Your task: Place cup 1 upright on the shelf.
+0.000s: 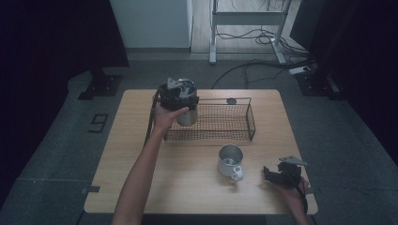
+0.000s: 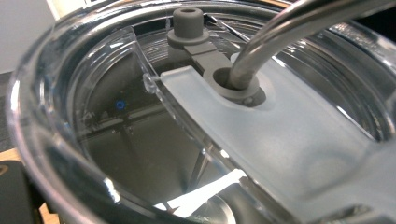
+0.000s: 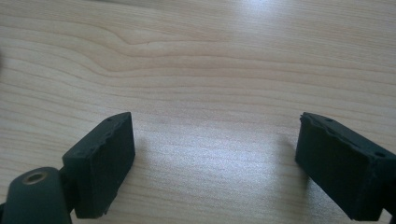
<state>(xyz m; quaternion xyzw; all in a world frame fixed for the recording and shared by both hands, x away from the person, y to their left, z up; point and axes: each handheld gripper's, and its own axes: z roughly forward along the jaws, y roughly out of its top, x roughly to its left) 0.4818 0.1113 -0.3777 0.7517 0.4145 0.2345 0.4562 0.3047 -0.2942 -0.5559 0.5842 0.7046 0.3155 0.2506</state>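
A steel tumbler (image 1: 186,117) with a clear lid (image 2: 289,140) and a bent metal straw (image 2: 280,32) hangs at the left end of a black wire basket (image 1: 251,119). My left gripper (image 1: 179,96) sits on top of it, shut on its rim; in the left gripper view one black jaw shows at the bottom left, outside the lid. A metal mug (image 1: 230,161) with a white handle stands on the wooden table (image 1: 141,164) in front of the basket. Right of the mug, my right gripper (image 1: 278,176) (image 3: 215,140) rests low over bare wood, open, nothing between its pads.
The basket lies across the back half of the table, with a small round dark thing (image 1: 231,101) by its far rim. Dark floor, cables and a metal frame's legs (image 1: 213,42) lie beyond the far edge.
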